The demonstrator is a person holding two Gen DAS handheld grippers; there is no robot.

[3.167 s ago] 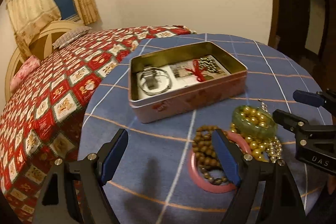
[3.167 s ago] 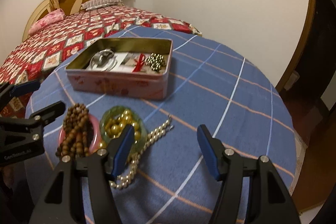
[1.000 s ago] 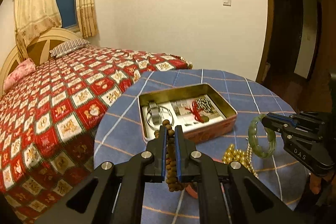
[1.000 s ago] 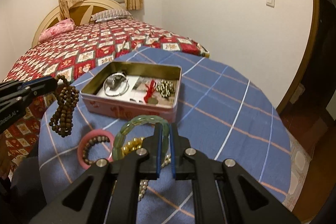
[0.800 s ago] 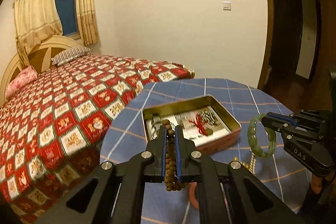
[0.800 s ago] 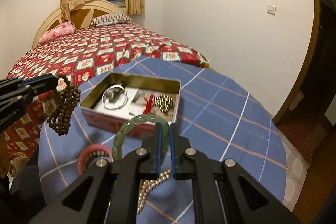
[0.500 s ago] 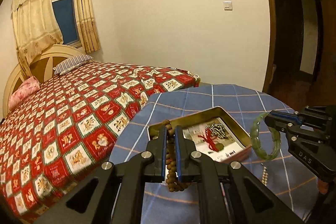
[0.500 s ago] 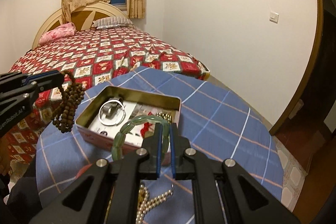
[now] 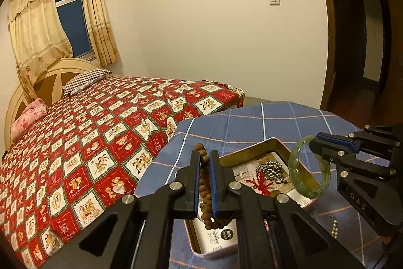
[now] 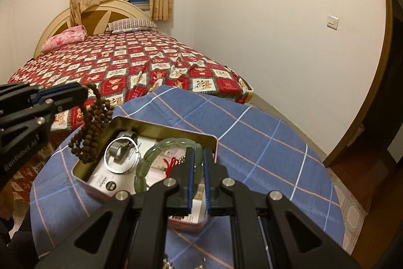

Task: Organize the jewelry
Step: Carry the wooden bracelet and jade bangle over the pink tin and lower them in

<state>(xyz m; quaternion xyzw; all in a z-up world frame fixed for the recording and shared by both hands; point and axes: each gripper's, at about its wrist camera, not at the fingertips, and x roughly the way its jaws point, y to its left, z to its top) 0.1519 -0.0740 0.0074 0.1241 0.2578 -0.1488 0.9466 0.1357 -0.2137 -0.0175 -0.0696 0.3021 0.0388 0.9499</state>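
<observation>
Because both pieces look bound for the open tin [image 10: 148,129], the left claw [image 9: 204,163], clenched on the wooden bead strand [image 10: 92,127], and the right claw [image 10: 197,160], pinching the green jade bangle [image 9: 308,174], hang just above it.

Left gripper [image 9: 204,155]: jaws pinched nearly together, lower centre of its own view; it enters the right view from mid-left [image 10: 84,92], fingers pointing right. Right gripper [image 10: 198,155]: jaws clamped close, lower centre; in the left view it sits at mid-right [image 9: 313,141], pointing left.
</observation>
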